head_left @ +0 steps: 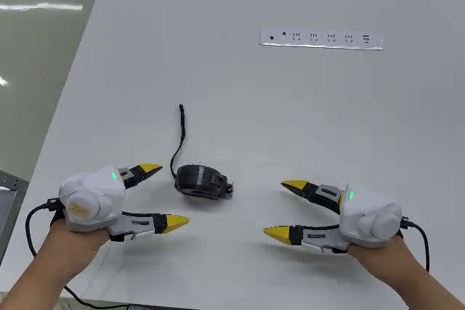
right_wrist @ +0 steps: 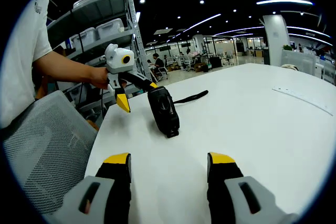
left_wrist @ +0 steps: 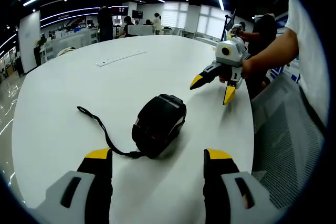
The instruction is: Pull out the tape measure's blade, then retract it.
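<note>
A: Head view first. Where is the task's thing?

B: The black round tape measure [head_left: 202, 181] lies on the white table [head_left: 290, 107], between the two grippers and nearer the left one. Its thin black wrist strap [head_left: 179, 138] trails away from the person. A long white power strip [head_left: 321, 38] lies well beyond it.

A: And the claws?

B: The left gripper [head_left: 166, 194] has its yellow-tipped jaws spread wide, just beside the case and apart from it. The right gripper [head_left: 282, 208] is spread as well, holding nothing, and stands farther off on the other side.

A: Now the left gripper view.

B: Its own two jaws rise from the bottom, wide apart. The tape measure sits just ahead of the gap between them, untouched. The strap curls off to the left. The right gripper is farther across the table with its jaws apart, in a hand.

A: And the right gripper view?

B: Again both jaws stand parted, with bare table between them. The tape measure lies ahead, near the table edge. The left gripper is just behind it, its claw spread. A grey mesh chair [right_wrist: 47, 145] and metal shelving [right_wrist: 100, 30] stand at the left.
</note>
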Motion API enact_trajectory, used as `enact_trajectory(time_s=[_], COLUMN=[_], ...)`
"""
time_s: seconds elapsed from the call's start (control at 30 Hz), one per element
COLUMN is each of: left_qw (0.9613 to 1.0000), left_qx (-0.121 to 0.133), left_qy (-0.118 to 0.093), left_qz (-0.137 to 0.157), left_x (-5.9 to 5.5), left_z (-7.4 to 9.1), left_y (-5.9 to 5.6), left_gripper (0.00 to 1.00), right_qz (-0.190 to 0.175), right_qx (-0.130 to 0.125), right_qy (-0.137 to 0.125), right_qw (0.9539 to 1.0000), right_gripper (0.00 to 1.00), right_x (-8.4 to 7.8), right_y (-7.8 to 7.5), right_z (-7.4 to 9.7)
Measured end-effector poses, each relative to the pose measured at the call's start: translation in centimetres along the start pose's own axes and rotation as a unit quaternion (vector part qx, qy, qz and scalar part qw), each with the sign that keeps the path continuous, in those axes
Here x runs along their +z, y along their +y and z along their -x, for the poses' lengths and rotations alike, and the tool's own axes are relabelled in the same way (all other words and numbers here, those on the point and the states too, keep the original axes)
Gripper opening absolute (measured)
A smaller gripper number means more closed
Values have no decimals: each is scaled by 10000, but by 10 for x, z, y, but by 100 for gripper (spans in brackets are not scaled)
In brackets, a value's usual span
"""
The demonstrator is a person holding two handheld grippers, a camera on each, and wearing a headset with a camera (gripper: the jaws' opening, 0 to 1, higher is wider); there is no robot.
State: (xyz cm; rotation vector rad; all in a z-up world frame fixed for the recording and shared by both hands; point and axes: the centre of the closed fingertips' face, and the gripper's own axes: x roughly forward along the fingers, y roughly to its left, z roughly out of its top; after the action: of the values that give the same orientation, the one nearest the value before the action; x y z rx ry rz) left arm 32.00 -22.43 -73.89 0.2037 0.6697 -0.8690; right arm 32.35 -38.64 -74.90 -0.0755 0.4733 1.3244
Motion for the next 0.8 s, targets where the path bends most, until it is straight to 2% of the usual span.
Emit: enact_trajectory(time_s=[0.47,0.8], left_qw=[9998,9993], left_qx=[-158,-319], left_qy=[49,53], left_qz=[-119,-200], left_x=[3,5], left_z=[-12,-19], left_y=[4,12], left_gripper=[69,68], right_qz=[-70,-131], right_qx=[118,183], right_qy=[-4,-22], right_qw=[9999,9997], right_gripper=[58,57], right_x=[0,-1], right_y=[-7,-12], right_z=[-10,-18])
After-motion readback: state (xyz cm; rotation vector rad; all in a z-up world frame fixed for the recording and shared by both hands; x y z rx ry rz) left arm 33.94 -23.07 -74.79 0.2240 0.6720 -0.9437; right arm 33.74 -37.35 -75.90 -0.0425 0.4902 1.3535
